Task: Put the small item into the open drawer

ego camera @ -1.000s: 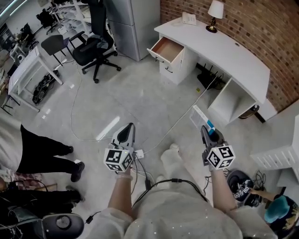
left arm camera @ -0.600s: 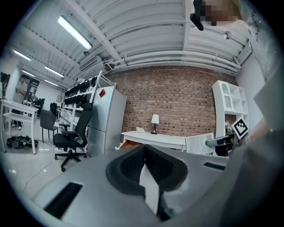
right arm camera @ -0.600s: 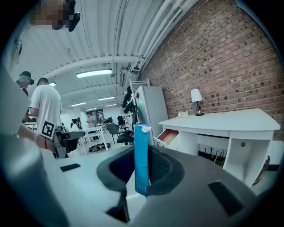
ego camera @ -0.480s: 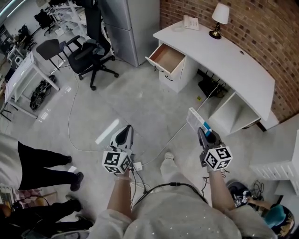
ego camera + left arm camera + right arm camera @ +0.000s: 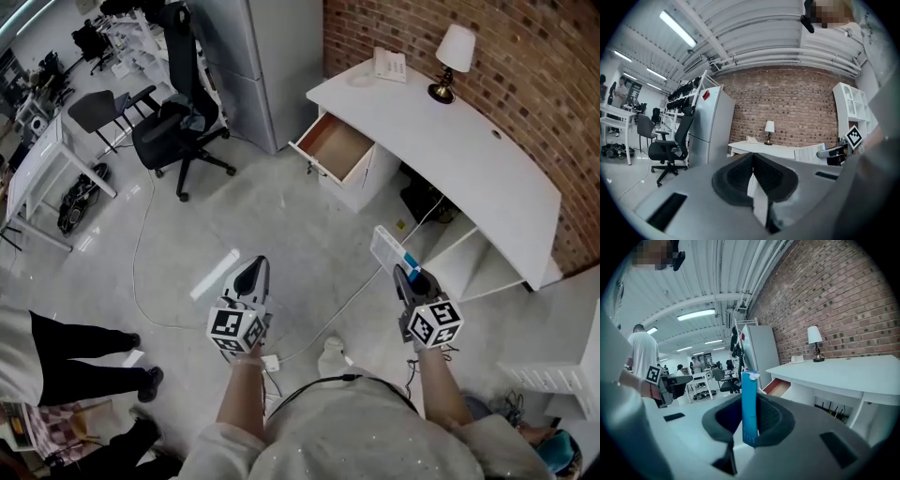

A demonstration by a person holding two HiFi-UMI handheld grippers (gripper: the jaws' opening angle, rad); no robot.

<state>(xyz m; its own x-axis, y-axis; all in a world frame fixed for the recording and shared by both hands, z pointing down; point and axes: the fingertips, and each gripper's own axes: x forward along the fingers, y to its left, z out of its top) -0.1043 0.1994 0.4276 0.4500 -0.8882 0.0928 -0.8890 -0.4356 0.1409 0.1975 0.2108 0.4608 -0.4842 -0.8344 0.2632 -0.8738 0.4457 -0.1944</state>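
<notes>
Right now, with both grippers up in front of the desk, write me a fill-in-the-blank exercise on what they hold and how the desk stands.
1. The right gripper is shut on a flat white-and-____ box.
2. The left gripper has its jaws together with ____ between them.
3. The drawer at the end of the white desk stands ____.
4. On the desk, by the brick wall, stands a ____ with a white shade.

Missing words: blue; nothing; open; lamp.

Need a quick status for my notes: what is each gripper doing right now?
Left gripper: closed, nothing in it.
Right gripper: closed on the blue box.
</notes>
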